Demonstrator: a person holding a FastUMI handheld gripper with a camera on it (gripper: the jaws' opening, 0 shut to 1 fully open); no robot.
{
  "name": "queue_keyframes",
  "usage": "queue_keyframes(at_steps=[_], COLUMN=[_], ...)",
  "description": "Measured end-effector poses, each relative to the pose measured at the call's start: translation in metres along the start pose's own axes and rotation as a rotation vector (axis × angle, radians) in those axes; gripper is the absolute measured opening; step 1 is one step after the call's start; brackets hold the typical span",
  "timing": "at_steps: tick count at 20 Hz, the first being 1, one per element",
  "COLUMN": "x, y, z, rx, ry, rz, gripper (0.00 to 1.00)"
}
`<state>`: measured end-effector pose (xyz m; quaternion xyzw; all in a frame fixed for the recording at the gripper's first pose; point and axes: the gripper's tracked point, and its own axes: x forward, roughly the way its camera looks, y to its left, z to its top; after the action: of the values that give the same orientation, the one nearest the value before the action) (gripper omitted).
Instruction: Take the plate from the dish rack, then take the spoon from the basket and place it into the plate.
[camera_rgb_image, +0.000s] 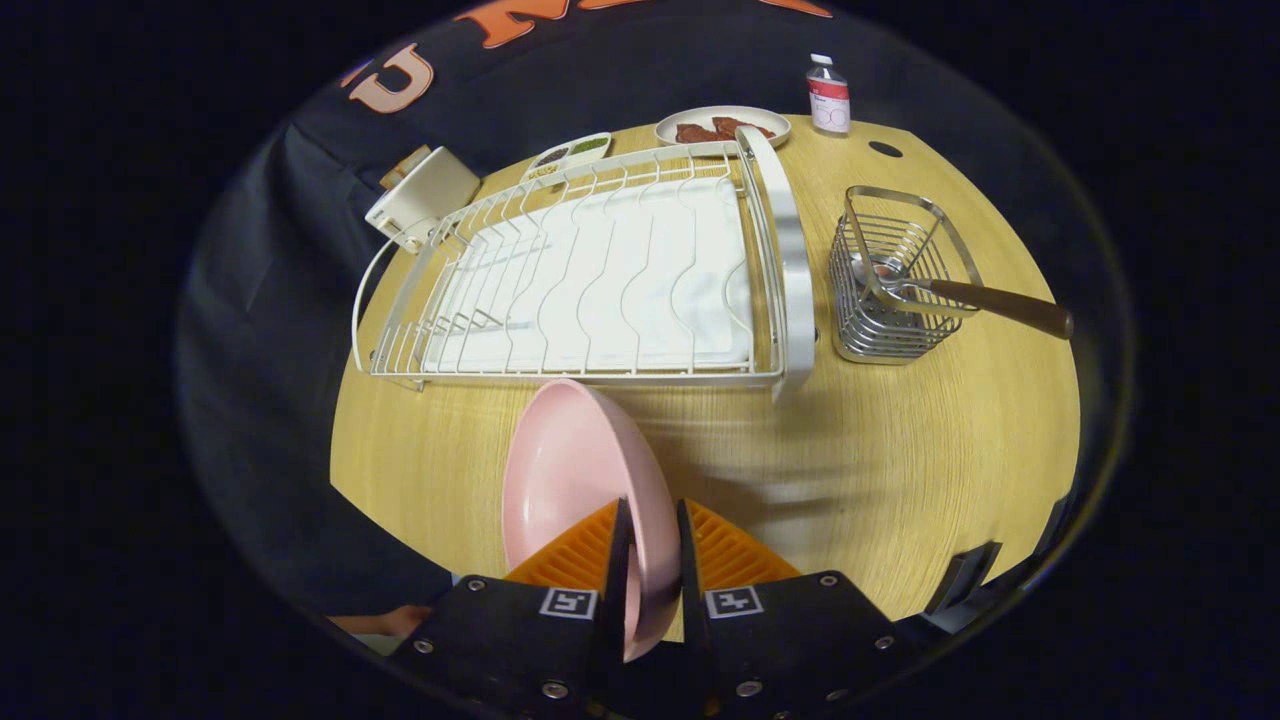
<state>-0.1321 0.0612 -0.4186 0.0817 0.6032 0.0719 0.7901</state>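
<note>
well clear of the dish rack (590, 270), pink plate (575, 480) on edge (probably clamped) between gripper (652, 525) fingers

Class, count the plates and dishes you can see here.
3: the pink plate clamped between the gripper fingers; a food plate and a divided dish beyond the dish rack.

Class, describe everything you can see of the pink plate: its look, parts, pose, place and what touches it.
The round pink plate looks smooth and matte, like plastic or glazed ceramic, with a shallow hollow and a raised rim. It is held on edge, out of the white wire dish rack, above the pale wooden table. The gripper is shut on its lower rim, one finger on each face. It looks empty and touches nothing else.
</note>
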Motion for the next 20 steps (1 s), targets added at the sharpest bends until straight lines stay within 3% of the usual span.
queue_keyframes(at_steps=[4, 7, 14, 20], x=[0.003, -0.005, -0.054, -0.081], y=[-0.022, -0.025, -0.071, -0.109], z=[0.002, 0.010, 0.050, 0.063], rx=[-0.028, -0.006, 0.031, 0.055], ry=[-0.039, -0.102, -0.397, -0.600], rz=[-0.082, -0.075, -0.173, -0.244], gripper=[0.32, 0.32, 0.70, 0.87])
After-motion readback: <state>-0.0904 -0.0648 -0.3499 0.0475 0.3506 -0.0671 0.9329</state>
